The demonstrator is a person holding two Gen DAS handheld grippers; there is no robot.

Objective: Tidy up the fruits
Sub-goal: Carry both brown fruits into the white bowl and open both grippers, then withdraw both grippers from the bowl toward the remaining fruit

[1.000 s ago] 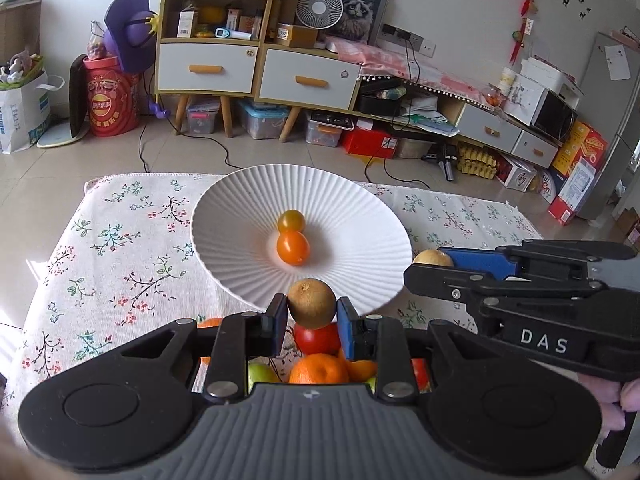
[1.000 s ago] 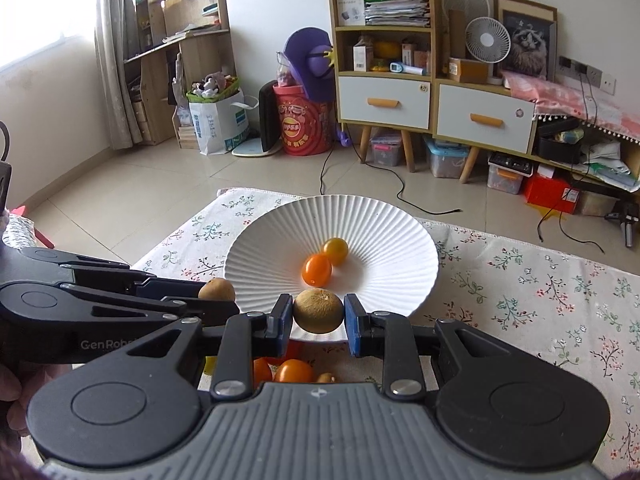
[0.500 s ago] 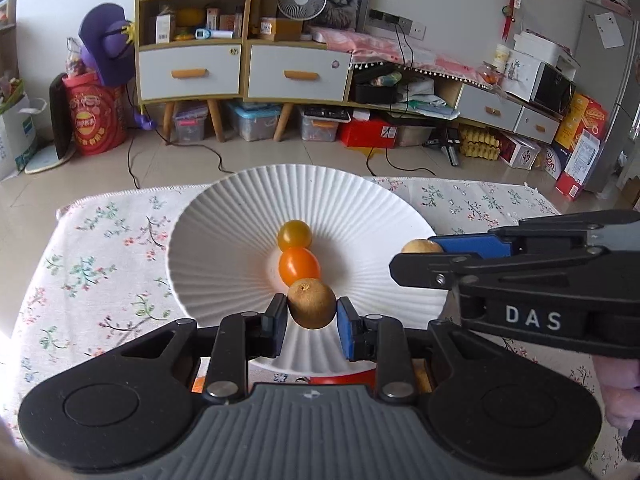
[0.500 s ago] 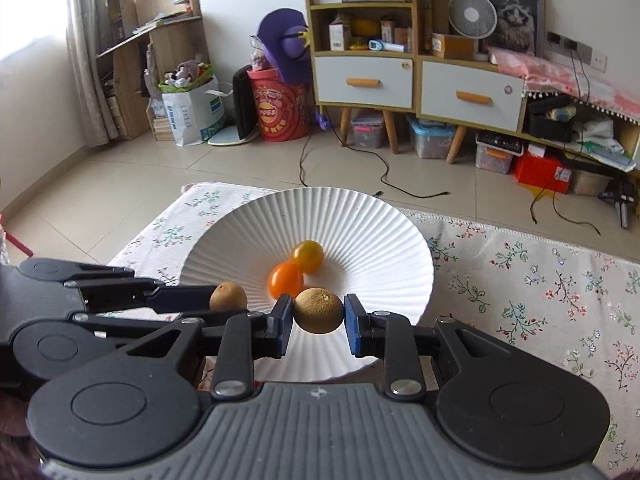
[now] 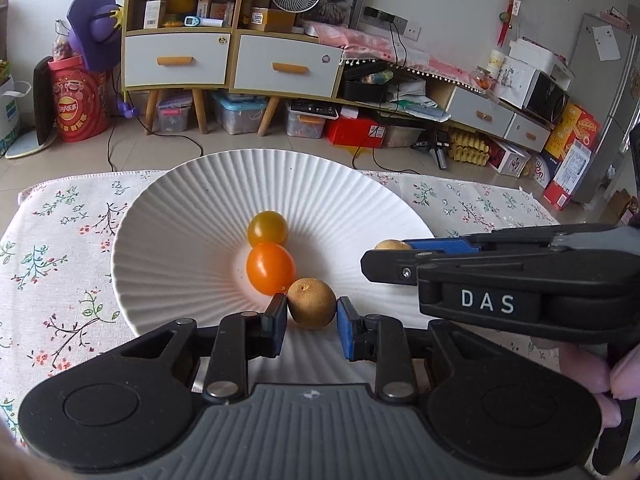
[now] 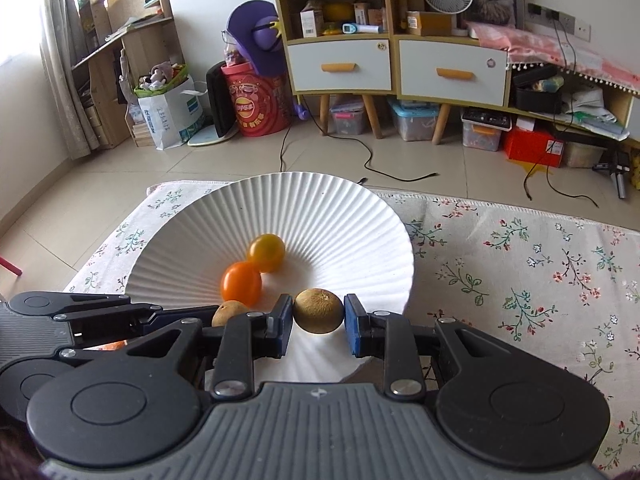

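We hold one brown fruit (image 5: pixel 311 303) in the left gripper (image 5: pixel 311 320) and a second brown fruit (image 6: pixel 318 311) in the right gripper (image 6: pixel 318 326), jaws clamped tight on each, above the near rim of the white plate (image 5: pixel 192 208); judged next: lower, then release beside the two tomatoes (image 5: pixel 270 268).

White ribbed plate (image 5: pixel 168 216) sits centre frame on a floral cloth. Two small tomatoes touch at its middle: a yellow one (image 5: pixel 267 227) behind, an orange one (image 5: pixel 270 268) in front. Two brown, rough-skinned round fruits sit low over the plate's near side, each pinched between blue pads: one (image 5: pixel 311 303) just right of the orange tomato, the other (image 6: pixel 319 310) at centre of the right wrist view.
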